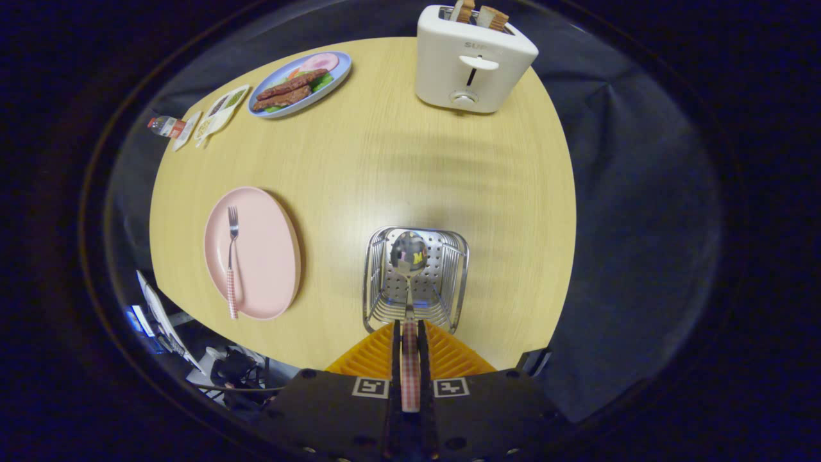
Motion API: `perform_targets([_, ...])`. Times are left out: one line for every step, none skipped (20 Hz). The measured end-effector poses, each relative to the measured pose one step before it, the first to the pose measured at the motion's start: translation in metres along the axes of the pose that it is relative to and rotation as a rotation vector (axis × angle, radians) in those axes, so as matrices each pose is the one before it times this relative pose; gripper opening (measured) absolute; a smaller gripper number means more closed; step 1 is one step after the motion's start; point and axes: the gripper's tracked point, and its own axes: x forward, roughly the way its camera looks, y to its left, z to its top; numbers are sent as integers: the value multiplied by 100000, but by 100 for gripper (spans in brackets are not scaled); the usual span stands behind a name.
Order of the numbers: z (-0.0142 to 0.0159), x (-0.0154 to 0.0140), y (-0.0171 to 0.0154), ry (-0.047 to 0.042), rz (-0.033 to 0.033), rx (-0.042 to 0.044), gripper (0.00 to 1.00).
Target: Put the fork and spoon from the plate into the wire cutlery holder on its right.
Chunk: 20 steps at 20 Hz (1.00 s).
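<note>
My gripper (410,327) is shut on the checked handle of the spoon (409,256), which points forward from between the fingers. The spoon's bowl hangs over the open top of the wire cutlery holder (460,276), just ahead of the fingertips. To the holder's left lies the pink plate (266,250) with the fork (231,256) on it, tines away from me and its checked handle reaching over the plate's near rim.
A white toaster (471,61) with bread slices stands at the far side of the round wooden table (397,154). A blue plate of food (300,83), small sachets (218,112) and a bottle (163,125) sit far left. The table edge runs close behind the holder.
</note>
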Motion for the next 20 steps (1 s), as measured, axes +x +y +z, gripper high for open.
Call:
perform_targets([194,-246,-146,-791,-561,187,10])
perform_targets([223,-127,-160,-854,-501,172,10])
perform_targets([188,-283,-52,-1625,-148,-172,11])
perform_targets([258,-288,-50,-2222,-256,-322,11])
perform_targets([199,-197,40,-2215,-219,-258,11])
perform_targets([321,-378,98,-2685,-43,75,14])
perform_targets([149,-273,254,-1997,315,271,20])
perform_targets([141,-284,448,-1874,1022,526,25])
perform_targets([169,-210,632,-1904,1350,566,28])
perform_targets([249,-299,632,-2453,1227,377,33])
perform_targets([341,-407,619,-3359,894,293,37])
perform_targets([433,-102,665,-3984,369,-154,49])
perform_targets([240,-166,648,-3307,98,-656,56])
perform_targets([126,-76,848,-2833,633,-333,63])
perform_targets([50,-72,1045,-2379,1331,-377,70])
perform_targets([-64,-48,977,-1948,963,-193,77])
perform_targets([-118,0,996,-1517,935,-268,82])
perform_targets([-211,160,1048,-1057,620,-217,86])
perform_targets([-135,175,933,-1229,-111,-106,91])
perform_targets([-227,97,863,-1112,-608,-517,96])
